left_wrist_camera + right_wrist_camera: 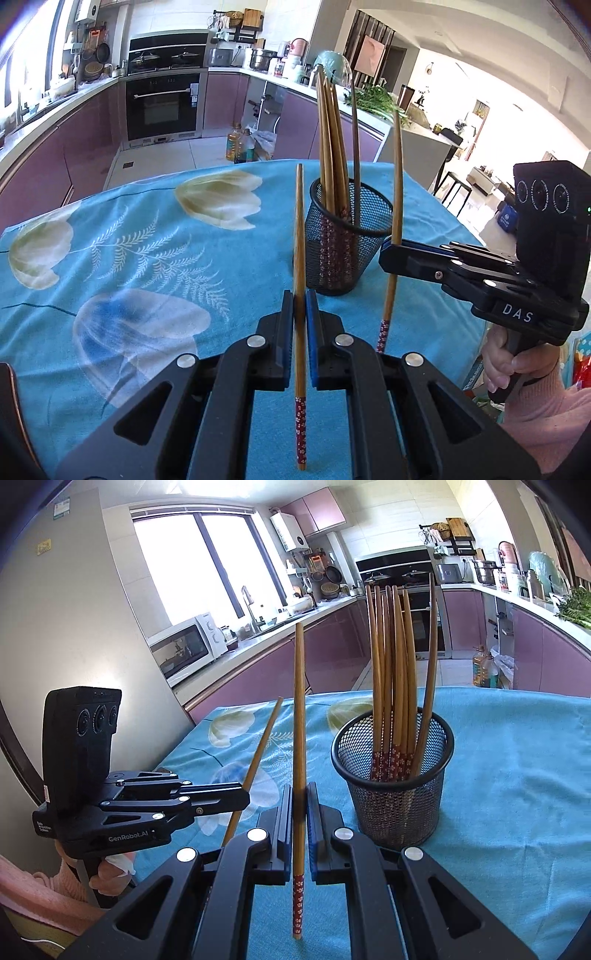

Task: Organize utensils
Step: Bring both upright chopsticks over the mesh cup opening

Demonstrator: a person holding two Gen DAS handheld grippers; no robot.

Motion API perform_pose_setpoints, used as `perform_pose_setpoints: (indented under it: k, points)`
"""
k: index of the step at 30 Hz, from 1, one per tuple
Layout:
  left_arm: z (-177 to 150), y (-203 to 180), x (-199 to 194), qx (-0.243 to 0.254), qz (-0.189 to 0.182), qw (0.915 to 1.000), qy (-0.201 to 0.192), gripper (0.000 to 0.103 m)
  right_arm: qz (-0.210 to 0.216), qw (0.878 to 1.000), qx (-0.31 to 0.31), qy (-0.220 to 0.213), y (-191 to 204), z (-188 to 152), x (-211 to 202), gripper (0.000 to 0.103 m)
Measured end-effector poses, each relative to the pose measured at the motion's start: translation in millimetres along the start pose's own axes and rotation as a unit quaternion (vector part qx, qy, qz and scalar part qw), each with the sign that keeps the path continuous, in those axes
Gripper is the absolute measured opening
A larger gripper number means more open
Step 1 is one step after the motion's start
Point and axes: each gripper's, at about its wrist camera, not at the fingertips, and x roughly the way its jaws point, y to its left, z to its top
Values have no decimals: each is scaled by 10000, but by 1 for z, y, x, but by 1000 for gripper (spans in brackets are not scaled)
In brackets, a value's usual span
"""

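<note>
A black mesh cup (369, 221) stands on the blue flowered tablecloth (147, 240) with several wooden chopsticks upright in it. My left gripper (300, 306) is shut on one chopstick (300, 229), held nearly upright just in front and left of the cup. My right gripper (386, 254) is shut on another chopstick (398, 177), right beside the cup's right wall. In the right wrist view the right gripper (300, 801) clamps its chopstick (300, 720) left of the cup (399, 805). Further left, the left gripper (243, 797) holds its tilted chopstick (258, 753).
The table's far edge lies just behind the cup, with oil bottles (238, 144) on the floor beyond it. Kitchen counters and an oven (162, 103) line the back. A hand in a pink sleeve (535, 398) grips the right handle.
</note>
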Motion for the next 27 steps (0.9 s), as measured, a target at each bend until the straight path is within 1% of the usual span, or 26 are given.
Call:
perform_pose_setpoints:
  k: [7,17,27]
  points:
    - [4,0,-14,-48,-233,9996,-151,7,-23,9999,-37,-149,-1,6,-8,6]
    - [11,-1,-23,-49,-445,9987,-260,7,-71,9993,-118,-349,-4,18,-19,6]
    - [17,-3,-26,20,-514,9978,-423,7,-150,9984,-219,-495,-7,27,-28,6]
